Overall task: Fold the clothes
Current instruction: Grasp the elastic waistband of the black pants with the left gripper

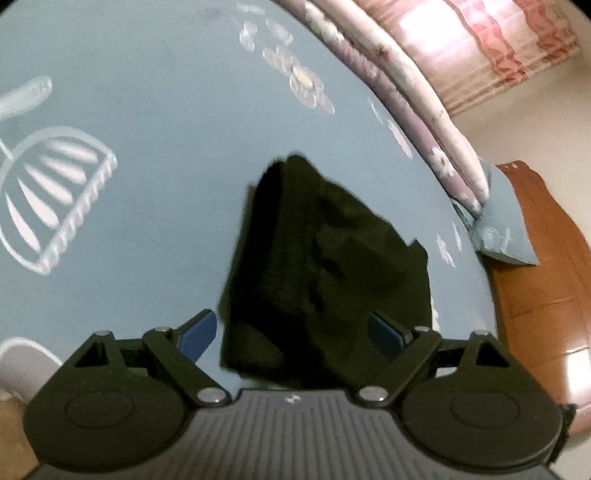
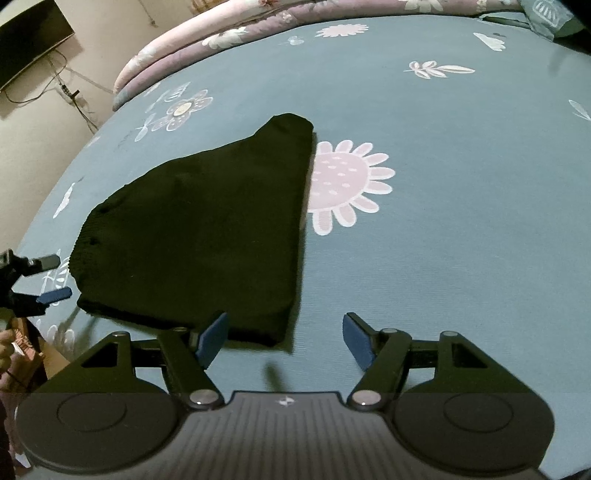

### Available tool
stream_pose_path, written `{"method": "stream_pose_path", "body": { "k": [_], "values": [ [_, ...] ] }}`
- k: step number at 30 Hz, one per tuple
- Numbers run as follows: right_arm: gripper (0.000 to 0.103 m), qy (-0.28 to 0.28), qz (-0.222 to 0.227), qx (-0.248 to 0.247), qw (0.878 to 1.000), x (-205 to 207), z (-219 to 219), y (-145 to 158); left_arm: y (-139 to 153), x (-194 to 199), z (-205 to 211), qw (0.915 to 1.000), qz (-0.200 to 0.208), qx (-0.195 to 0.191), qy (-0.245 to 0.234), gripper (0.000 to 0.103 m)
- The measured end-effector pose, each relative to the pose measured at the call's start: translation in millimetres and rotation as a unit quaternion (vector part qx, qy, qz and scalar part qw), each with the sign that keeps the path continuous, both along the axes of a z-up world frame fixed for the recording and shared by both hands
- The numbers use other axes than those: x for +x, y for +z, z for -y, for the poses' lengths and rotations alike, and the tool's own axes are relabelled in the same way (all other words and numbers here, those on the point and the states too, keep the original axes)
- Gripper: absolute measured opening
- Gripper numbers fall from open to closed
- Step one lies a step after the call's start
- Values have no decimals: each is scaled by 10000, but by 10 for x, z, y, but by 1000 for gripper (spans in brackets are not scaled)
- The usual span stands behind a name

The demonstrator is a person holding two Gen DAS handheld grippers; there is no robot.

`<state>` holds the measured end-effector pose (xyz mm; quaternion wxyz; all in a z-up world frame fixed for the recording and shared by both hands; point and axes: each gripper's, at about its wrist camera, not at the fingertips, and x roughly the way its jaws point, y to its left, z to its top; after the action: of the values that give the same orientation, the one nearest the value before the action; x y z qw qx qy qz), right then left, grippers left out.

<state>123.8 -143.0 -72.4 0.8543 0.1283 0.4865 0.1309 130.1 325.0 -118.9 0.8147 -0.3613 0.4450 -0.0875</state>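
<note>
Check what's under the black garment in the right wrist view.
The black garment lies on the blue floral bedsheet, covering part of a pink flower print. Anything else beneath is hidden.

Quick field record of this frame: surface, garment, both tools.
surface: blue floral bedsheet
garment: black garment, folded, lying flat on the sheet
left tool: open, garment between its jaws, no grip visible
right tool: open, at the garment's near corner, nothing held
background: rolled floral quilt at the bed's far edge
</note>
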Motion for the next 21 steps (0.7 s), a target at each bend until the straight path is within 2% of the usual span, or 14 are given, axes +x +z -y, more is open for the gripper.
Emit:
{"method": "stream_pose_path", "body": {
  "k": [4,9,21],
  "values": [
    [80,-44,-26,-27,10000,24,8,-25,-199,4,-7,9997,-132,-181,-26,89],
    [80,8,-78,-107,9999,55,-47,-50,-335,99,-71,9949,-21,-992,-155,93],
    [80,-67,-126,-248,9996,121,-65,-47,-430,516,-133,9881,166,-1471,-421,96]
  ]
}}
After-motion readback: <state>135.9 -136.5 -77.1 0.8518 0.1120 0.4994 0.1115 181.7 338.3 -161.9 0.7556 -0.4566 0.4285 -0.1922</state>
